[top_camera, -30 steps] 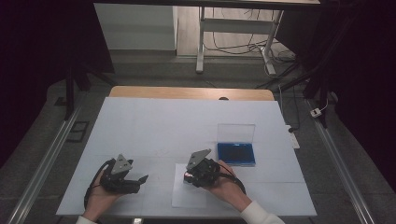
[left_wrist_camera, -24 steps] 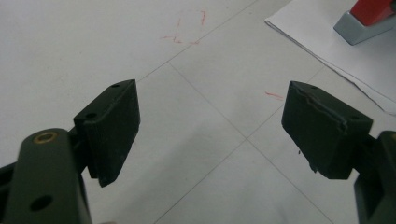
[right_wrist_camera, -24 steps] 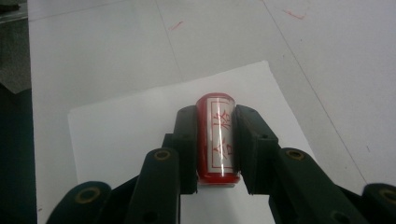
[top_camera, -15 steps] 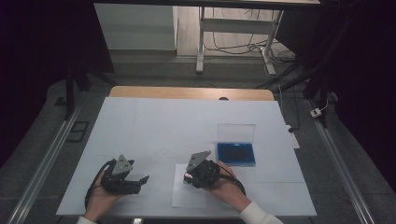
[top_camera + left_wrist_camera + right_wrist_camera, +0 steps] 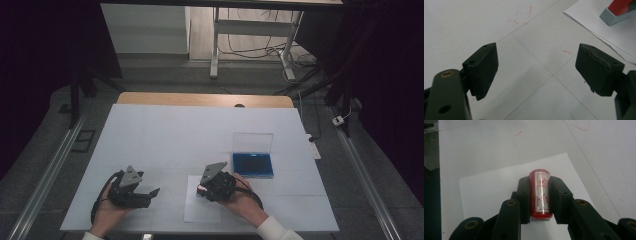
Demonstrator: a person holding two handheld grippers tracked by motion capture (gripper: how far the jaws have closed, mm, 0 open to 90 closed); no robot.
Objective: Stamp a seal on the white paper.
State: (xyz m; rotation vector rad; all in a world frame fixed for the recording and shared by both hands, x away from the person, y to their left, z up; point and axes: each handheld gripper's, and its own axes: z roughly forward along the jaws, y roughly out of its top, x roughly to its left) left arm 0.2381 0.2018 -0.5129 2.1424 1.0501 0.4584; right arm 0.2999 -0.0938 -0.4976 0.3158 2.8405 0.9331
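Note:
My right gripper (image 5: 540, 179) is shut on a red stamp (image 5: 539, 195) that bears red characters on a pale label. It holds the stamp over a white sheet of paper (image 5: 486, 192). In the high view the right gripper (image 5: 204, 189) sits low at the paper's (image 5: 200, 212) top edge, near the table's front. The left gripper (image 5: 150, 192) rests to its left, pointing toward it. Its jaws stand wide apart in the left gripper view (image 5: 536, 67) with bare table between them. The stamp's grey base (image 5: 614, 15) and the paper (image 5: 594, 27) lie beyond.
A blue ink pad box (image 5: 252, 165) with its clear lid (image 5: 253, 142) raised stands to the right of the right hand. The white table (image 5: 175, 135) carries faint red marks (image 5: 524, 15). Metal rails run along both sides on the floor.

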